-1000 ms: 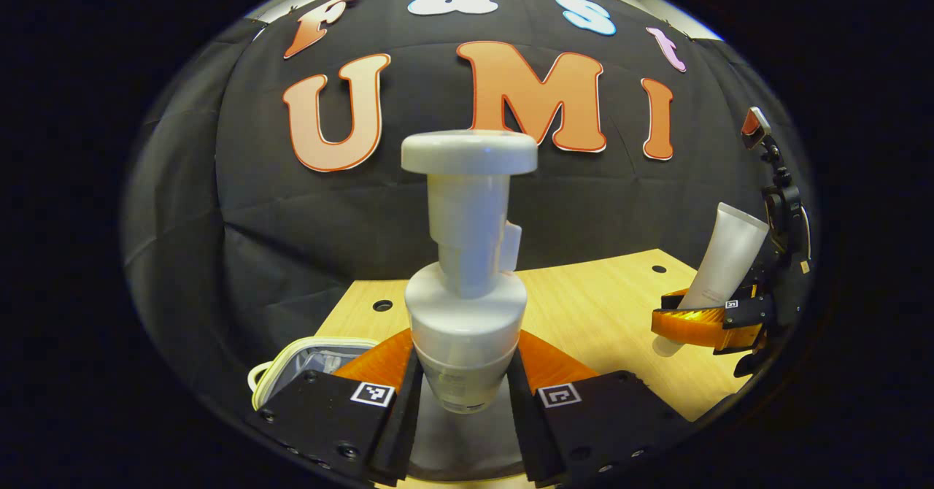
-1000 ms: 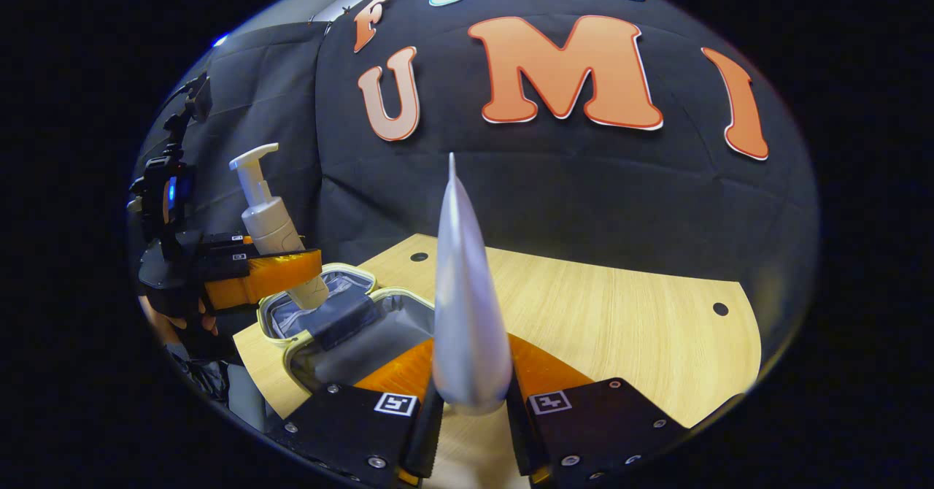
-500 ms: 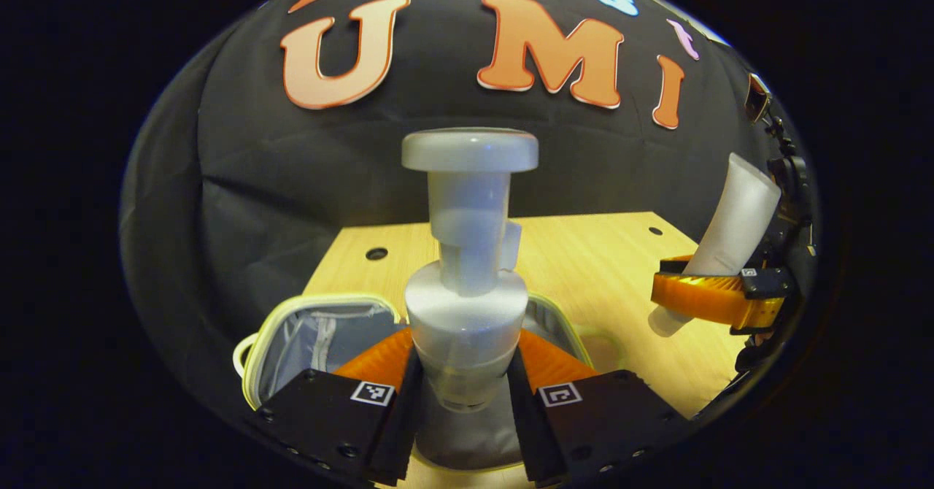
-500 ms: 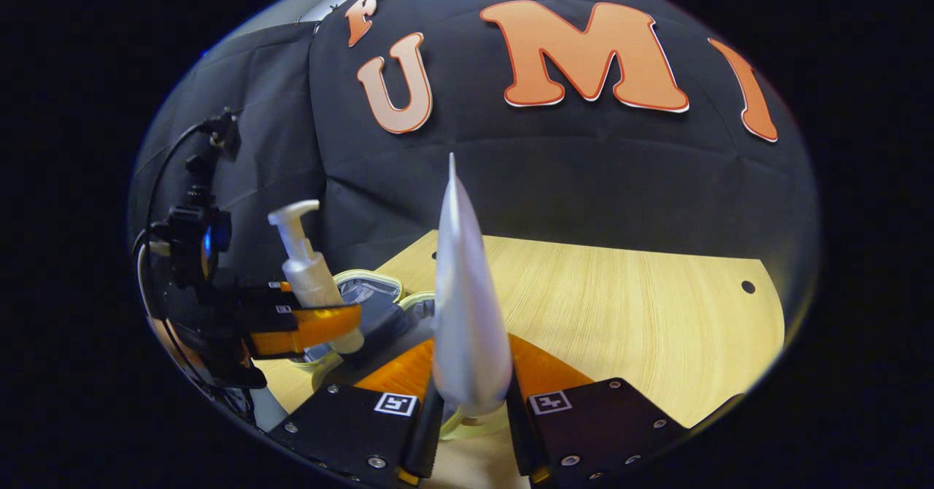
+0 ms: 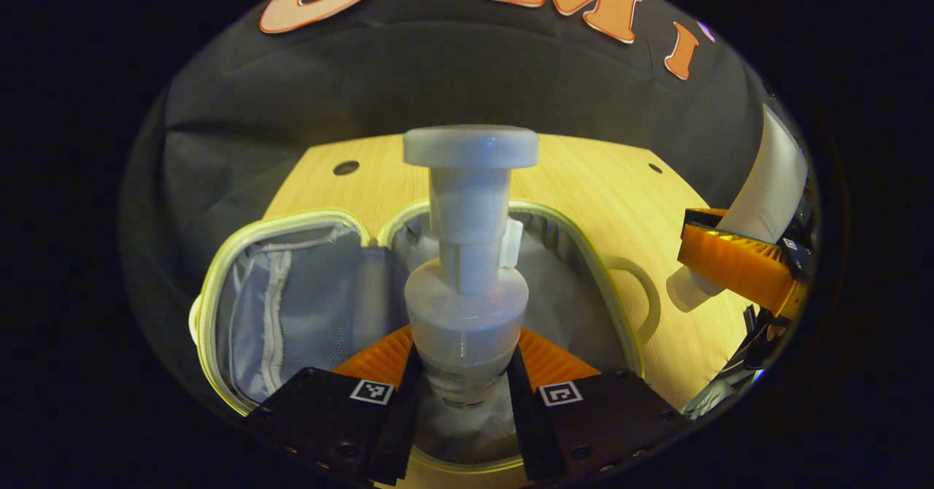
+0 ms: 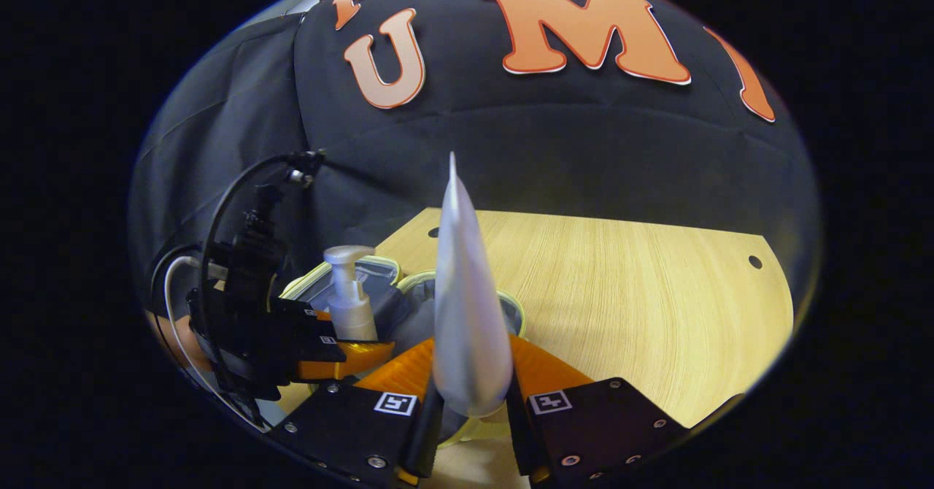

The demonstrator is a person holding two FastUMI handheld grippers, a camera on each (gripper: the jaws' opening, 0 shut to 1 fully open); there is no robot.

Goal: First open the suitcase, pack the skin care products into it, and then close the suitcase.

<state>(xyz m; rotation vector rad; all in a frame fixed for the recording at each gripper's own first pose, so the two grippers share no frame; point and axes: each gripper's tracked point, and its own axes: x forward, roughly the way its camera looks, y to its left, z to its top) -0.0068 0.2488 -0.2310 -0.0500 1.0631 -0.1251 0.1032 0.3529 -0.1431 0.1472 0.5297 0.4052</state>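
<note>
The suitcase (image 5: pixel 606 292) lies open on the wooden table (image 5: pixel 584 182), its two grey-lined halves side by side. Above its right half, the left gripper (image 5: pixel 463 401) clamps a white pump bottle (image 5: pixel 467 306) upright between both fingers. To the right, the right gripper (image 6: pixel 471 412) squeezes a white tube (image 6: pixel 463 314), held over the suitcase's edge.

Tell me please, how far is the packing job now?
Done: the suitcase lies open on the table. In hand: the left gripper holds the pump bottle over the open case, and the right gripper holds the tube beside it. Left: put both products inside, let go, then close the suitcase.
</note>
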